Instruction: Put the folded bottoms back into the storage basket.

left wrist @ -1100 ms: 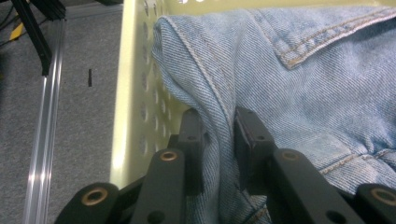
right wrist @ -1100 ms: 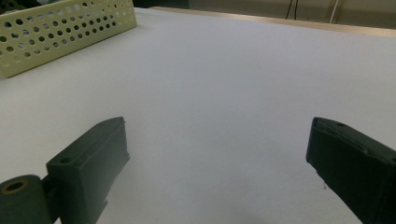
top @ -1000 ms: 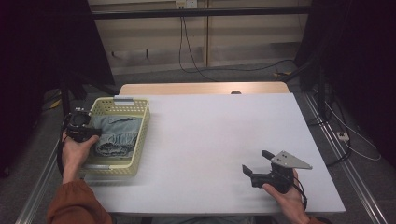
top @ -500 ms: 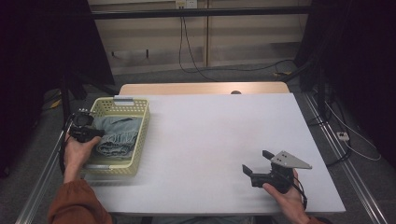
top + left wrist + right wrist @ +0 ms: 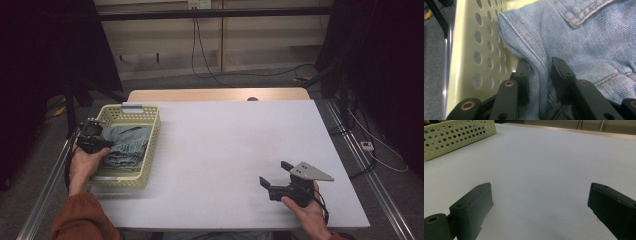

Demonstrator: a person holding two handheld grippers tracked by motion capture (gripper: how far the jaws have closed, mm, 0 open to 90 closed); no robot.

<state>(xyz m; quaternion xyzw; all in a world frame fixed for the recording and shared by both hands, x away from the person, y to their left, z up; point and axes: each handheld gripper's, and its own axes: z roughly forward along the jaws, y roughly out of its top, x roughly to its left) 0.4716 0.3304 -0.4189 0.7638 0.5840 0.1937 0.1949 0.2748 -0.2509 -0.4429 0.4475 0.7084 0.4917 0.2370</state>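
Left gripper in the yellow perforated basket, its jaws just eased slightly apart around a fold of denim garment lying there; right gripper spread empty over the white table. Risk: the loose fold may slip free or snag the basket wall. Open tabletop lies rightward

1 basket, 1 denim garment, 2 grippers

Faded blue denim garment, crumpled, lying inside yellow perforated basket
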